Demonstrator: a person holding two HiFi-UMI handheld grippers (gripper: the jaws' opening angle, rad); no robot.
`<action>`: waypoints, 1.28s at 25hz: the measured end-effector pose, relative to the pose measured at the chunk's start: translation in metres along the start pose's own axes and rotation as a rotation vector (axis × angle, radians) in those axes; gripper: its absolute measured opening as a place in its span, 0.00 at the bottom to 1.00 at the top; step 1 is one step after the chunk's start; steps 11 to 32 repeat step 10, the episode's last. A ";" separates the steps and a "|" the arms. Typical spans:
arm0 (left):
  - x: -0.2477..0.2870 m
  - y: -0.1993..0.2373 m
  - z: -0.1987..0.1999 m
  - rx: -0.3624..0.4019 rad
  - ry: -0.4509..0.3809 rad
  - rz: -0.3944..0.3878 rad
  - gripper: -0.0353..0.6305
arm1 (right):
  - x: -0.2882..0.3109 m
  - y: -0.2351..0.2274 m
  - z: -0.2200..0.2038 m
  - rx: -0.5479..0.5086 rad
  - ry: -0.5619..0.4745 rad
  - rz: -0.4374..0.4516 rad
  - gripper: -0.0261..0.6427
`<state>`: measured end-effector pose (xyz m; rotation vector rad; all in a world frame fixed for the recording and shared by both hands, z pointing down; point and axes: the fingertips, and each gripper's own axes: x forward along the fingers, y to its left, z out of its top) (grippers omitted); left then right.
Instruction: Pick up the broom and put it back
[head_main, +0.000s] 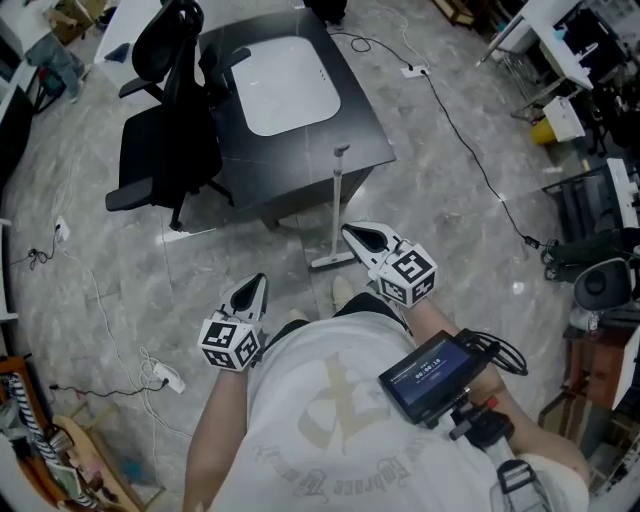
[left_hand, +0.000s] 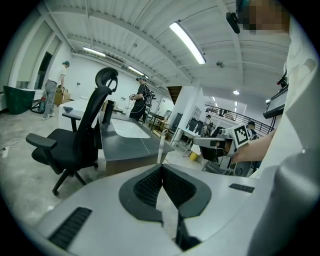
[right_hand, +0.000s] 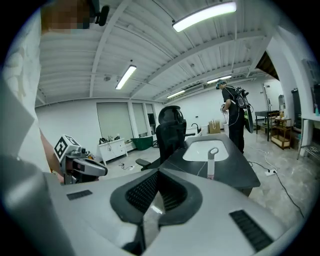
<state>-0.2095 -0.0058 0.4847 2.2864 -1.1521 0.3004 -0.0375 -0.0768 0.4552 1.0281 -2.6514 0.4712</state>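
Note:
The broom (head_main: 337, 205) stands upright on the floor against the front edge of the dark table (head_main: 372, 140), its white head (head_main: 330, 262) by the table's foot. In the left gripper view its white handle (left_hand: 161, 146) rises just past my jaws; in the right gripper view the handle (right_hand: 212, 165) has a loop at the top. My right gripper (head_main: 352, 232) is shut and empty, raised just right of the broom's base, apart from it. My left gripper (head_main: 258, 282) hangs lower left, jaws meeting at the tip, with nothing between them.
A black office chair (head_main: 165, 130) stands left of the table, which has a white oval inset (head_main: 290, 85). Cables and a power strip (head_main: 170, 378) lie on the marble floor. Shelves and equipment (head_main: 600, 230) crowd the right side. A person (right_hand: 234, 117) stands beyond the table.

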 end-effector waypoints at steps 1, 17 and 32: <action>-0.001 0.001 0.001 0.005 -0.001 -0.006 0.07 | -0.003 0.002 0.001 0.004 -0.005 -0.007 0.06; -0.007 -0.005 0.005 0.041 -0.002 -0.048 0.07 | -0.022 0.016 0.002 0.013 -0.022 -0.044 0.06; -0.007 -0.005 0.005 0.041 -0.002 -0.048 0.07 | -0.022 0.016 0.002 0.013 -0.022 -0.044 0.06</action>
